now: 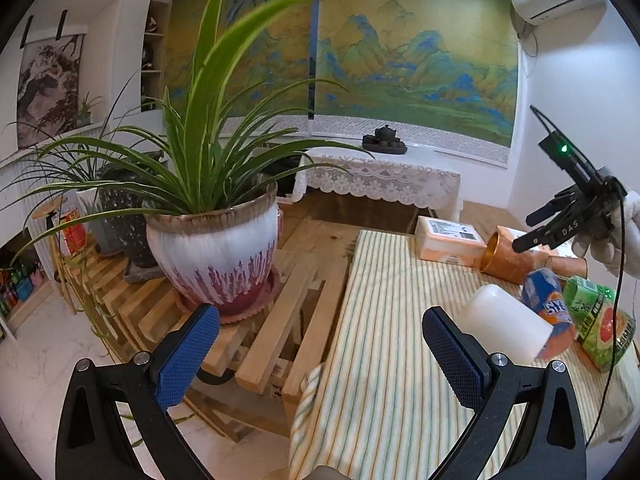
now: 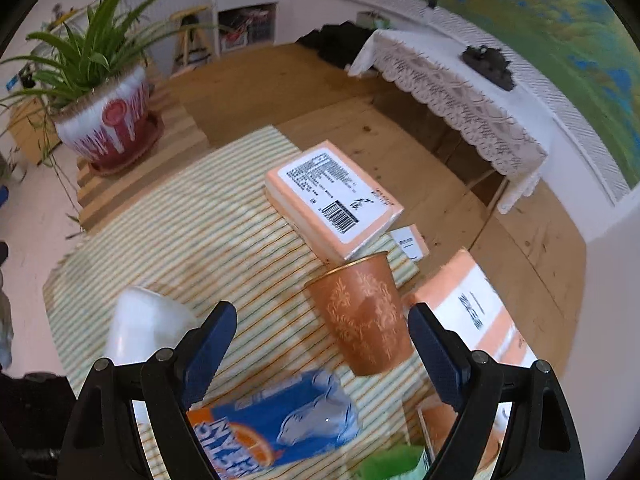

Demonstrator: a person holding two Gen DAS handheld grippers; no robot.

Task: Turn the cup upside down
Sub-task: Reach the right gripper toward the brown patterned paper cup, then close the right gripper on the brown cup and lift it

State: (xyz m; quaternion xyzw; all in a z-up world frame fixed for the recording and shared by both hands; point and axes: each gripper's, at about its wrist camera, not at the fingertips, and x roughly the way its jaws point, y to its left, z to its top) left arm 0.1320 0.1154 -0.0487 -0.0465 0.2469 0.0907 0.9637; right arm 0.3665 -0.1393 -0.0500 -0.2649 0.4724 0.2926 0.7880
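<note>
I am holding my right gripper (image 2: 322, 344) with fingers apart above the orange cup (image 2: 362, 314); my left gripper (image 1: 320, 348) is likewise gaping, grasping nothing.

Left gripper (image 1: 320, 354) jaws wide apart over striped worktop (image 1: 384, 360), white cup (image 1: 506, 322) beside right pad, copper cup (image 1: 506, 258) tipped under right gripper (image 1: 532, 230).

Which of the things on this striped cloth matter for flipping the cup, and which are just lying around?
For the job: orange patterned cup, right hand-held gripper.

Lying about: white cup, blue drink pouch, green packet, labelled orange box, potted plant.
</note>
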